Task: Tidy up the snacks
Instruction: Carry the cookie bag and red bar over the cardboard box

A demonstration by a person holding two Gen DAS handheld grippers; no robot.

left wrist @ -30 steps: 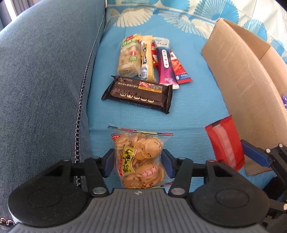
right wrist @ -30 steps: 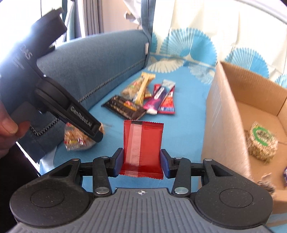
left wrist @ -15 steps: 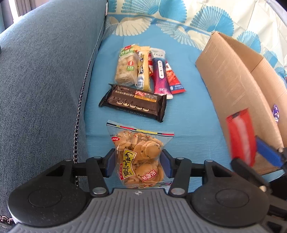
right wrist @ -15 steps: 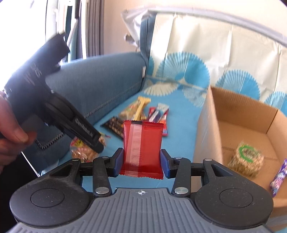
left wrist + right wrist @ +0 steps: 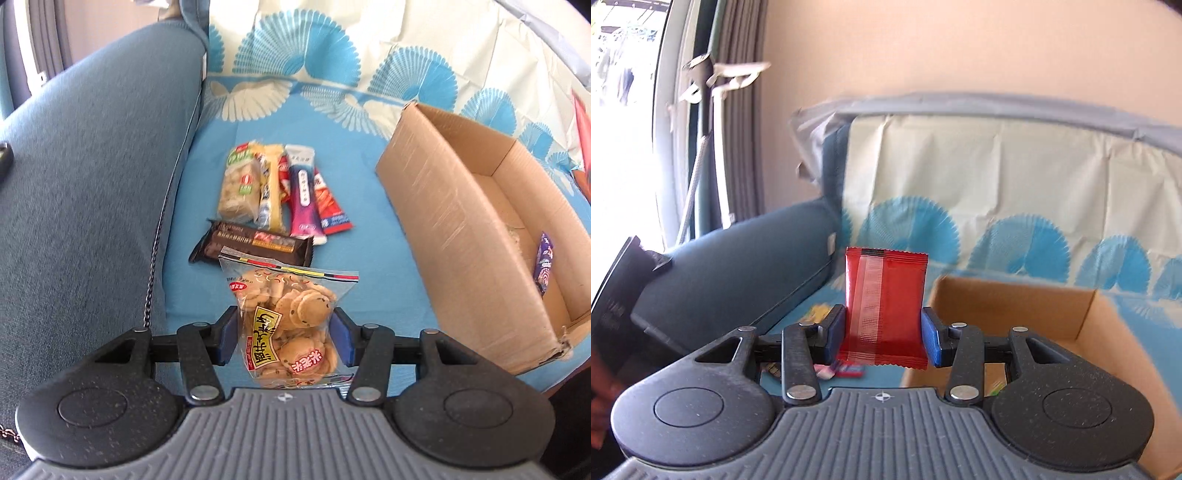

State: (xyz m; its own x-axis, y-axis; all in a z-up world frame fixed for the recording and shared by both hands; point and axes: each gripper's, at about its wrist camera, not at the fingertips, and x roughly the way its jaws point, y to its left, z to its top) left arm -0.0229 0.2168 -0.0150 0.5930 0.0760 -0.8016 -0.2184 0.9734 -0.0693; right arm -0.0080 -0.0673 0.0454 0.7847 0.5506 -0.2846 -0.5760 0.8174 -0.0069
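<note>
My left gripper (image 5: 283,334) is shut on a clear bag of small round biscuits (image 5: 291,317), held just above the blue sofa cover. Beyond it lie a dark chocolate-biscuit pack (image 5: 251,245) and a cluster of several snack packs (image 5: 280,190). An open cardboard box (image 5: 461,221) stands to the right with a purple packet (image 5: 543,264) inside. In the right wrist view my right gripper (image 5: 883,332) is shut on a red foil packet (image 5: 884,299), held upright in the air at the box's (image 5: 1015,314) near left corner. The same red packet (image 5: 583,140) shows at the far right edge of the left wrist view.
The blue sofa arm (image 5: 92,192) runs along the left. A patterned cloth (image 5: 997,184) drapes the sofa back. At the left edge of the right wrist view are the left gripper's body (image 5: 617,306) and a person's hand (image 5: 598,402). A curtain (image 5: 738,129) and window lie beyond.
My right gripper has risen and tilted up with the red packet, so the box now sits low in its view. My left gripper has lifted the biscuit bag a little.
</note>
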